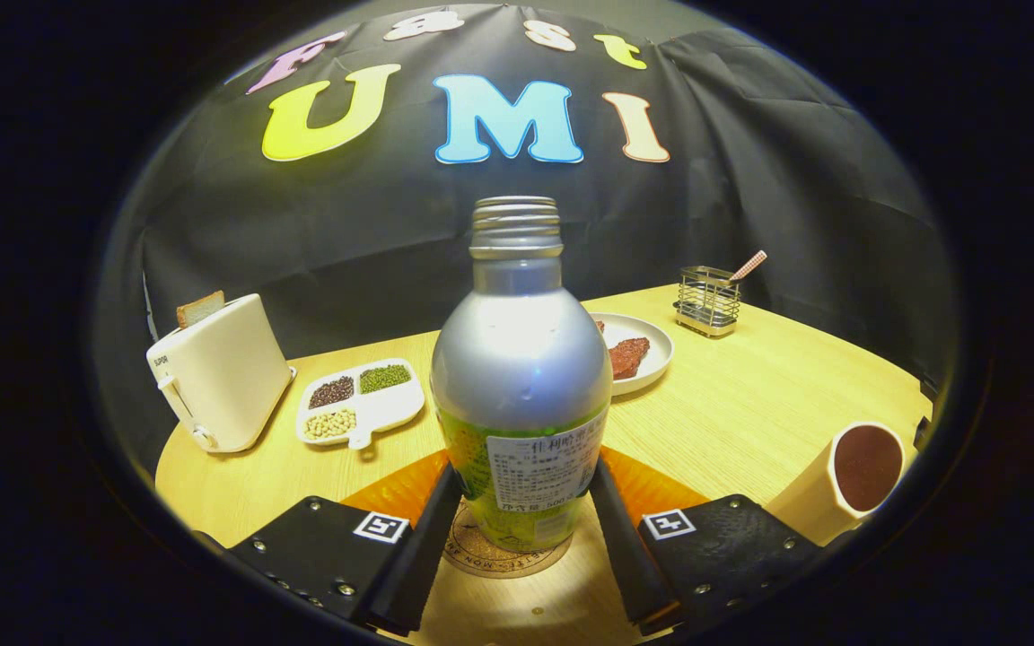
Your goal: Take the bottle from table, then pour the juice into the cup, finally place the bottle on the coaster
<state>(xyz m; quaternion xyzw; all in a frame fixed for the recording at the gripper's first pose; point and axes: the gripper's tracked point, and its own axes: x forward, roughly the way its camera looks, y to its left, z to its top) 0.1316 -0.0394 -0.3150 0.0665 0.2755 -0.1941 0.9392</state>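
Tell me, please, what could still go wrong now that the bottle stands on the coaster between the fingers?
1. The bottle is uncapped; with the gripper fingers against its sides, an uneven release might tip it and spill any leftover juice.
2. It seems to sit toward the far part of the coaster, so a nudge could slide it off.
3. The full cup stands near the right finger; a wide withdrawal might knock it.

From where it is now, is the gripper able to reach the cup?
Probably not at once: the gripper has its fingers around the bottle, which stands over the coaster. The cup stands off to the right, with bare table between.
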